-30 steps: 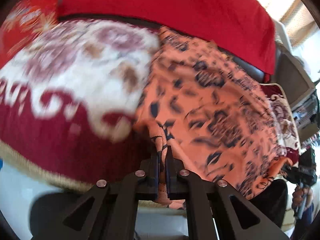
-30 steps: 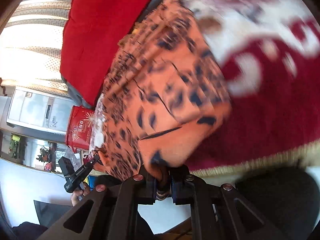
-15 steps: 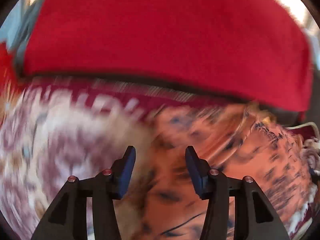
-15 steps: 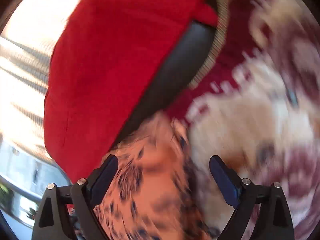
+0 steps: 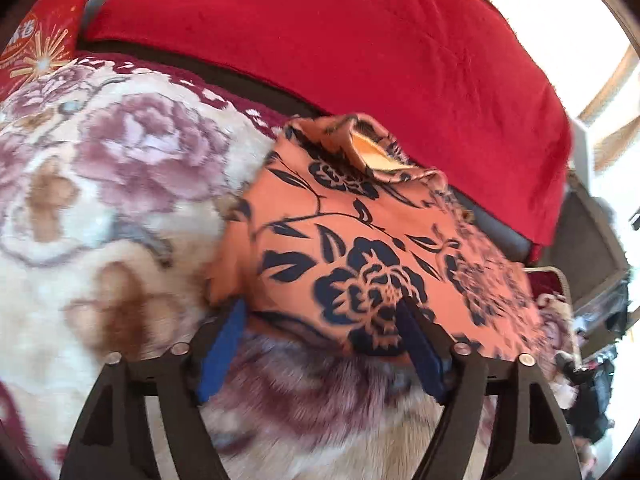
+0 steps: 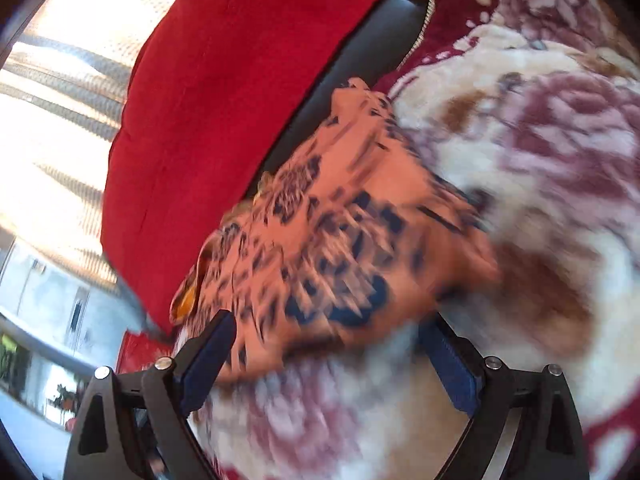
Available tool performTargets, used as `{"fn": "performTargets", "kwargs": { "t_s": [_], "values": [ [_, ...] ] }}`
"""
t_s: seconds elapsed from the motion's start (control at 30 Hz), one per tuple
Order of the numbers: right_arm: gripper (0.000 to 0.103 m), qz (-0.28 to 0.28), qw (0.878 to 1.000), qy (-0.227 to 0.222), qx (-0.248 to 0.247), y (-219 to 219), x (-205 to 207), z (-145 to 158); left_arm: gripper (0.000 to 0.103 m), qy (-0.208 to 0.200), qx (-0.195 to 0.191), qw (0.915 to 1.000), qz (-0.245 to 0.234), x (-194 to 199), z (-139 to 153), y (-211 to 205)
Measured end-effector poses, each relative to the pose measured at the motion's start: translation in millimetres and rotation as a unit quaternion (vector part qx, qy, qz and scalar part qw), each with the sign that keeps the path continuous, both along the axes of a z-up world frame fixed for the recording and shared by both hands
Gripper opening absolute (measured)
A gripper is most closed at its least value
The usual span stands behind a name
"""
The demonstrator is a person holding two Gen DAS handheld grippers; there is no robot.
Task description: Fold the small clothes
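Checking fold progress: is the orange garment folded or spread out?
Folded: the orange garment lies doubled, its near edge a fold on the blanket.

Bright daylight blows out the window (image 6: 52,92); fisheye bends the edges, and motion blur smears the right wrist view.

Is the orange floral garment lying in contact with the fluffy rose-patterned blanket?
Touching. The left wrist view shows the orange floral garment resting directly on the fluffy blanket.
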State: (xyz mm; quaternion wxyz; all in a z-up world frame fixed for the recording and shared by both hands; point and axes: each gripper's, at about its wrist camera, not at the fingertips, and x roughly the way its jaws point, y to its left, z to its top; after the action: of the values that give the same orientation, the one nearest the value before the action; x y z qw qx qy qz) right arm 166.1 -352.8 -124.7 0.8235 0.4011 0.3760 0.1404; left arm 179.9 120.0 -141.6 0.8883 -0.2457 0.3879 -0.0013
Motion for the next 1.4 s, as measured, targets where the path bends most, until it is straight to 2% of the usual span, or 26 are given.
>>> {"fn": "performTargets", "kwargs": {
  "t_s": [0.1,0.13,0.17,0.2,0.23,0.27,0.37,0.43,0.53,0.57,0.6,0.63,0.67,0.7,0.73,0.77,0.8,0.83,0.87,0.9,0.93,1.0,1.1,1.23,1.33,1.4],
  "values": [
    [0.094,-0.046,0.999,0.023,0.003,9,19,1,0.092,0.014,0.007,0.9991,0.039,13,-8,-8],
    [0.087,-0.054,0.998,0.030,0.000,11,25,0,0.092,0.013,0.004,0.9985,0.052,16,-6,-8],
    [0.049,-0.061,0.997,0.040,-0.006,13,33,0,0.081,0.017,0.003,0.9983,0.056,20,-4,-9],
    [0.012,-0.053,0.997,0.059,-0.002,10,43,-4,0.026,0.025,0.008,0.9980,0.058,24,0,-9],
    [0.012,-0.047,0.996,0.076,0.010,8,49,-7,0.021,0.041,0.011,0.9978,0.051,31,5,-9],
    [0.011,-0.047,0.996,0.080,0.007,7,53,-3,0.020,0.044,-0.003,0.9976,0.052,33,14,-6],
    [0.010,-0.028,0.999,0.014,-0.030,9,37,48,0.018,-0.009,0.009,0.9989,0.045,11,63,-3],
    [0.010,-0.017,0.999,-0.031,-0.041,7,14,84,0.016,-0.049,0.017,0.9978,0.040,-21,93,-6],
    [0.010,-0.007,0.997,-0.054,-0.050,4,-19,97,0.017,-0.071,0.019,0.9964,0.042,-73,100,-7],
    [0.011,-0.001,0.998,-0.050,-0.048,-1,-35,86,0.019,-0.066,0.018,0.9967,0.043,-88,89,-6],
    [0.014,0.004,0.998,-0.043,-0.048,-4,-44,73,0.027,-0.053,0.019,0.9973,0.047,-102,74,-6],
    [0.021,0.012,0.998,-0.018,-0.055,-6,-51,45,0.033,-0.025,0.032,0.9980,0.048,-110,45,-7],
    [0.033,0.019,0.998,0.017,-0.060,-10,-55,20,0.045,0.018,0.050,0.9976,0.045,-113,17,-6],
    [0.035,0.021,0.996,0.073,-0.052,-18,-59,-14,0.050,0.060,0.056,0.9957,0.042,-112,-8,-2],
    [0.034,0.018,0.998,0.064,0.004,-30,-68,-32,0.051,0.053,0.023,0.9977,0.036,-120,-22,8],
    [0.034,0.002,0.998,0.052,0.041,-46,-81,-35,0.053,0.033,0.006,0.9988,0.035,-127,-19,17],
    [0.037,-0.002,0.998,0.057,0.037,-53,-86,-31,0.059,0.040,0.013,0.9985,0.036,-130,-11,21],
    [0.044,-0.009,0.998,0.054,0.022,-59,-90,-25,0.065,0.043,0.031,0.9976,0.045,-132,0,25],
    [0.069,-0.028,0.999,0.044,-0.007,-67,-95,-15,0.066,0.033,0.046,0.9968,0.056,-133,12,29],
    [0.078,-0.042,0.998,0.033,-0.022,-72,-100,-8,0.071,0.017,0.056,0.9964,0.062,-132,21,34],
    [0.080,-0.049,0.998,0.023,-0.036,-77,-101,-2,0.074,0.001,0.065,0.9960,0.062,-128,31,39],
    [0.080,-0.053,0.997,0.017,-0.051,-90,-94,6,0.074,-0.010,0.078,0.9949,0.063,-116,41,46],
    [0.080,-0.043,0.997,0.005,-0.059,-93,-78,19,0.075,-0.010,0.072,0.9965,0.041,-86,46,54],
    [0.080,0.006,0.995,-0.021,-0.093,-81,-19,39,0.075,0.000,0.076,0.9971,-0.011,-40,40,51],
    [0.078,0.031,0.993,-0.014,-0.115,-74,35,43,0.075,0.008,0.059,0.9975,-0.038,-12,42,43],
    [0.078,0.038,0.990,-0.005,-0.135,-70,64,40,0.075,0.013,0.059,0.9974,-0.039,1,40,40]
  ]
}}
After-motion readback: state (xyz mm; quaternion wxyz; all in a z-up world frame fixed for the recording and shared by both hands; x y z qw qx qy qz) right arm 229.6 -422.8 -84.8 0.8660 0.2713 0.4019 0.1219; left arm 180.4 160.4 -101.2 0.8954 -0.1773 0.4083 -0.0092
